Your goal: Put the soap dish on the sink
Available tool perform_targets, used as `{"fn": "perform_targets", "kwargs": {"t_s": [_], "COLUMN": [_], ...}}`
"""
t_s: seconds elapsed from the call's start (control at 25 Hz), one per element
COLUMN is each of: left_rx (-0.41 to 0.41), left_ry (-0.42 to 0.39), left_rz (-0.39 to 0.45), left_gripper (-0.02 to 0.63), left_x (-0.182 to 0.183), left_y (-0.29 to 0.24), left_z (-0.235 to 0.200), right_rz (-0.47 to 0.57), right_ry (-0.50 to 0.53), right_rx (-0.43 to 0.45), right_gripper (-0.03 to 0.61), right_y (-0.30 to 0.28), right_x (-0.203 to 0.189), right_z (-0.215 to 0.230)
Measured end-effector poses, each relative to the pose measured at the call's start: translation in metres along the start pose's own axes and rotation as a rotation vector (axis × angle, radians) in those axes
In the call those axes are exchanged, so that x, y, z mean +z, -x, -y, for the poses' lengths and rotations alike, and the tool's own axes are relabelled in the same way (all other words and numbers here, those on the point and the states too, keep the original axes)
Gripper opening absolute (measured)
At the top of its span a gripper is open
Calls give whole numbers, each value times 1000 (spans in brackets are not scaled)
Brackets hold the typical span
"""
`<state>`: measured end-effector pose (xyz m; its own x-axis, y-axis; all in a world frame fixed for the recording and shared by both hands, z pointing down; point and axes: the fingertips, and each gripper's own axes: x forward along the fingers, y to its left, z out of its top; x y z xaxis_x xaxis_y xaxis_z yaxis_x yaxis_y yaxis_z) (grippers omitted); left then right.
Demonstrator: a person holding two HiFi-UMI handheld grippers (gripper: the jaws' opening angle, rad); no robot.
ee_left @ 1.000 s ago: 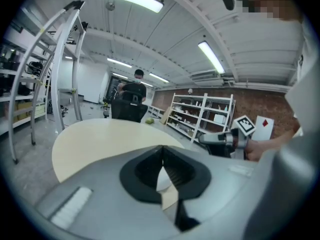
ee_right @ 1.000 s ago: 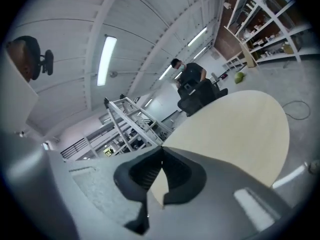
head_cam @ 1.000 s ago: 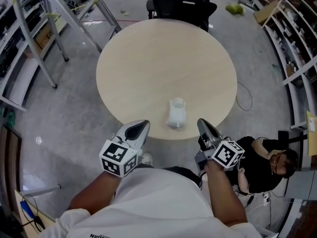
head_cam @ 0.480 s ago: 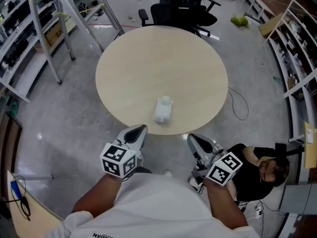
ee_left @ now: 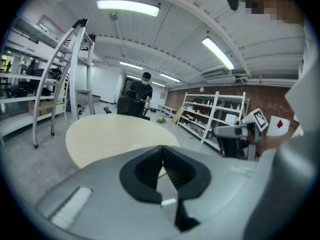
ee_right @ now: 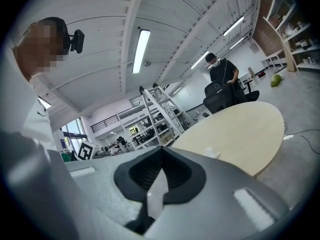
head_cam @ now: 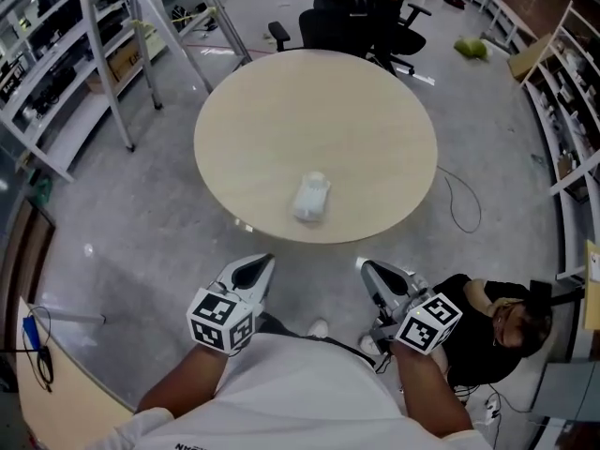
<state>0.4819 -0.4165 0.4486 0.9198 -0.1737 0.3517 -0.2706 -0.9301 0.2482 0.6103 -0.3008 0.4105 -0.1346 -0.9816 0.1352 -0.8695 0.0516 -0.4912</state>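
Observation:
A small white soap dish point(head_cam: 311, 198) lies on the round beige table point(head_cam: 281, 111), close to its near edge; in the right gripper view it is a small white lump point(ee_right: 210, 153). No sink shows in any view. My left gripper point(head_cam: 256, 271) and right gripper point(head_cam: 372, 276) hang side by side over the grey floor, short of the table's edge and apart from the dish. Both point toward the table with jaws shut and nothing between them. Each gripper view looks past its own closed jaws, left gripper point(ee_left: 162, 150) and right gripper point(ee_right: 161, 153), at the tabletop.
A metal ladder point(head_cam: 173, 12) stands at the far left and a black office chair point(head_cam: 356, 22) with a person at it behind the table. Shelving runs along the left point(head_cam: 56, 73) and right point(head_cam: 562, 92). A person point(head_cam: 502, 317) sits low at my right; a cable point(head_cam: 459, 204) lies on the floor.
Both grippers have drawn back from the table's near edge, so a strip of floor now lies between them and the table. The dish has not moved on the table.

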Motion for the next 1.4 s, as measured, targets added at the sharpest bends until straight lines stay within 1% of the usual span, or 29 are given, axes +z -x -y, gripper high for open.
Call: {"fn": "perform_targets", "kwargs": {"t_s": [0.08,0.16,0.28,0.4,0.68,0.88,1.2,1.4], "left_rx": [-11,-35,-87,-129,-167,-186,-185,-187], "left_ry": [-5,-25,-91,-149,-120,-112,-104,-101], "left_rz": [-8,2,26,39,-23,-23,-21,-19], "left_gripper": [8,8,8,8,8,8,8,8], "left_x": [1,13,40,55,41,43,46,46], "left_y": [1,-4,-13,-17,-16,-19,-23,-28], "left_z": [-6,-11,-14,-18,-40,-45,-51,-48], "right_rz": [7,14,19,20,27,29,23,19], "right_ry": [11,9,-45,-69,-63,-81,-76,-92], "right_rx": [-17,-43,-78,-103,-153,-187,-197,-201], "right_gripper": [2,2,2,2,2,1,1,1], "right_y": [0,-3,-14,-24,-40,-46,-49,-47], "right_x": [-1,-2,-10,-19,-22,-24,-19,-19], "right_z": [-4,-1,6,3,-7,-3,2,9]}}
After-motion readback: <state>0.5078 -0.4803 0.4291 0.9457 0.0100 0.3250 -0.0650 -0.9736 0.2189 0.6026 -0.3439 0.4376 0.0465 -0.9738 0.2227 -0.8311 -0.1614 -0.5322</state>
